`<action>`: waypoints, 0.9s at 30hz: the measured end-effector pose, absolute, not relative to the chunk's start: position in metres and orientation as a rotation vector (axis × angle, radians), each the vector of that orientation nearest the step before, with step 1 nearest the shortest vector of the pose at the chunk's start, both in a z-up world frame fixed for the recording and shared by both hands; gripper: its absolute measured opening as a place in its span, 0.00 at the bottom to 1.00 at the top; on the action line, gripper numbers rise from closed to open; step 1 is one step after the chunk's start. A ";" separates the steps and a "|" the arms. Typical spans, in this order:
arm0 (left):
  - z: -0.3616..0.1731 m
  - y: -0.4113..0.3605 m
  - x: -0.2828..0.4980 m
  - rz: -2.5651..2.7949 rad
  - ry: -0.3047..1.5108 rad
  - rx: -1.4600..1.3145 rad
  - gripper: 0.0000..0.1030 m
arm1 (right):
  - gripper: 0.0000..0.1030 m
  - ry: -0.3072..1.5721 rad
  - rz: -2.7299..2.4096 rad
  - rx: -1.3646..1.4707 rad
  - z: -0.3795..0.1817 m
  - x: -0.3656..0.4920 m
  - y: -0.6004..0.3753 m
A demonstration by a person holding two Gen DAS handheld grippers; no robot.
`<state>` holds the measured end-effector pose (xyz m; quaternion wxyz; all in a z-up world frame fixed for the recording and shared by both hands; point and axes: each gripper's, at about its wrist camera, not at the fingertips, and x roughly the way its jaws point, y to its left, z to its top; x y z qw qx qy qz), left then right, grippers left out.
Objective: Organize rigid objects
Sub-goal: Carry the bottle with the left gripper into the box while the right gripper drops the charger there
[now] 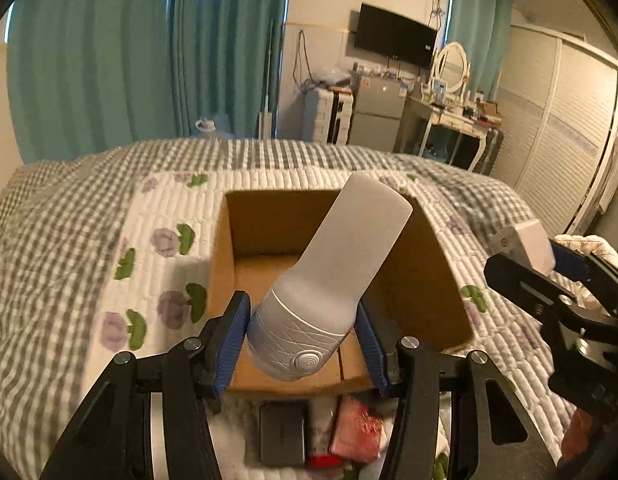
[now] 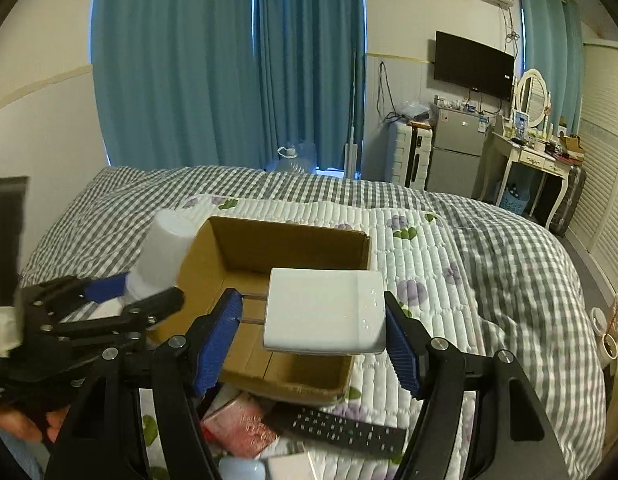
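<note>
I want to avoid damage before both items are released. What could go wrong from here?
1. The left gripper holds the grey bottle only at its cap end, and the long body tilts over the cardboard box, so it may pivot or slip.
2. The right gripper clamps the white charger with its metal prongs against one of the fingers, so the prongs may bend or it could twist out.
3. Both grippers are at the same box and could collide.

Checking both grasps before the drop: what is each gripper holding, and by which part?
Left gripper holds the grey bottle by its ribbed cap end. Right gripper holds the white charger across its prong tips and far end.
</note>
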<state>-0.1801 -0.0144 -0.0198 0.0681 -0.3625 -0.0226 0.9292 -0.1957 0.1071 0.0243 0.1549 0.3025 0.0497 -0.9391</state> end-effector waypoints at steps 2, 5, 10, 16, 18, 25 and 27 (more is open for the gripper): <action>-0.026 -0.012 -0.188 2.804 -0.052 -1.109 0.52 | 0.66 0.168 -2.681 0.879 0.018 -0.207 0.103; -0.037 -0.011 -0.201 2.813 -0.033 -1.132 0.52 | 0.66 0.198 -2.684 0.889 0.009 -0.218 0.102; -0.049 -0.005 -0.213 2.812 0.007 -1.124 0.65 | 0.66 0.175 -2.676 0.923 -0.007 -0.231 0.111; -0.037 -0.001 -0.201 2.817 0.028 -1.045 0.75 | 0.66 0.158 -2.682 0.943 -0.009 -0.228 0.114; -0.029 -0.012 -0.197 2.847 -0.028 -1.036 0.75 | 0.66 0.148 -2.684 0.938 -0.005 -0.230 0.114; -0.007 -0.048 -0.192 2.968 -0.079 -1.008 0.75 | 0.66 0.148 -2.642 0.928 0.001 -0.251 0.087; -0.007 -0.058 -0.192 2.985 -0.084 -1.007 0.75 | 0.66 0.166 -2.626 0.950 -0.009 -0.265 0.072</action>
